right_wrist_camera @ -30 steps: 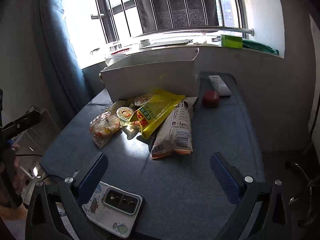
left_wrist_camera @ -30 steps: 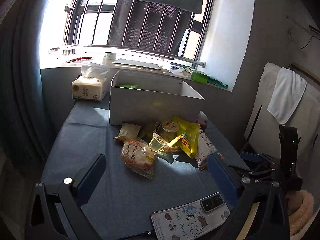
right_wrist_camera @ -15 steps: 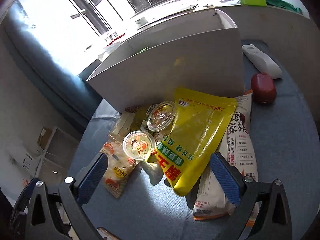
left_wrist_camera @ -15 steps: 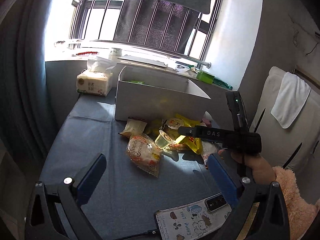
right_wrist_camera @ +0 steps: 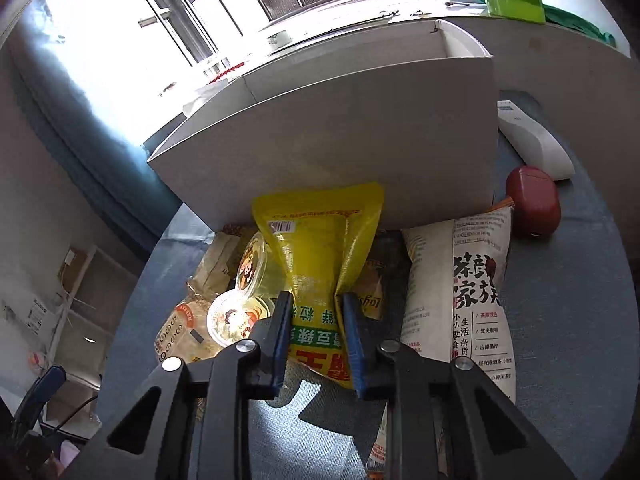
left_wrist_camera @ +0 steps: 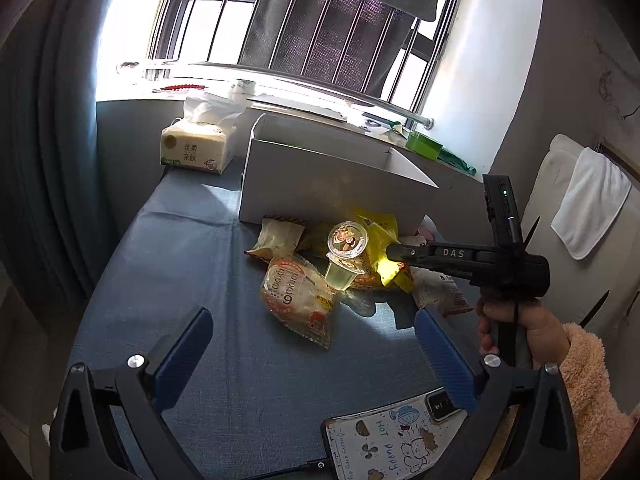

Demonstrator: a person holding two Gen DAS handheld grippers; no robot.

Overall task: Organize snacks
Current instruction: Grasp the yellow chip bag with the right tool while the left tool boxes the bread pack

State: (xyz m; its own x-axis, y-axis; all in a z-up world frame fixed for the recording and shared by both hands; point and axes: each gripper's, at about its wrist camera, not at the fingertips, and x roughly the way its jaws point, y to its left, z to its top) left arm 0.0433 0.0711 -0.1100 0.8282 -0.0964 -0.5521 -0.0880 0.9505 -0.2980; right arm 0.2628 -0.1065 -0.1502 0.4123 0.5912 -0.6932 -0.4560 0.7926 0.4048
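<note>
A pile of snacks lies in front of a white open box (left_wrist_camera: 336, 184) on the blue table. My right gripper (right_wrist_camera: 316, 312) is shut on the yellow snack bag (right_wrist_camera: 320, 248), its fingers pinching the bag's middle; the bag also shows in the left wrist view (left_wrist_camera: 380, 248). Beside it lie two clear jelly cups (left_wrist_camera: 346, 256), a round-cake packet (left_wrist_camera: 296, 300) and a white printed bag (right_wrist_camera: 468, 300). My left gripper (left_wrist_camera: 316, 344) is open and empty, held back above the table's near part. The right gripper body (left_wrist_camera: 460, 258) reaches in from the right.
A tissue pack (left_wrist_camera: 198, 148) stands at the back left. A phone (left_wrist_camera: 392, 436) lies at the near edge. A dark red case (right_wrist_camera: 532, 204) and a white remote (right_wrist_camera: 532, 140) lie right of the box (right_wrist_camera: 340, 132). The window sill runs behind.
My right gripper moved forward into the pile and closed on the yellow bag. My left gripper stayed open and shifted only slightly.
</note>
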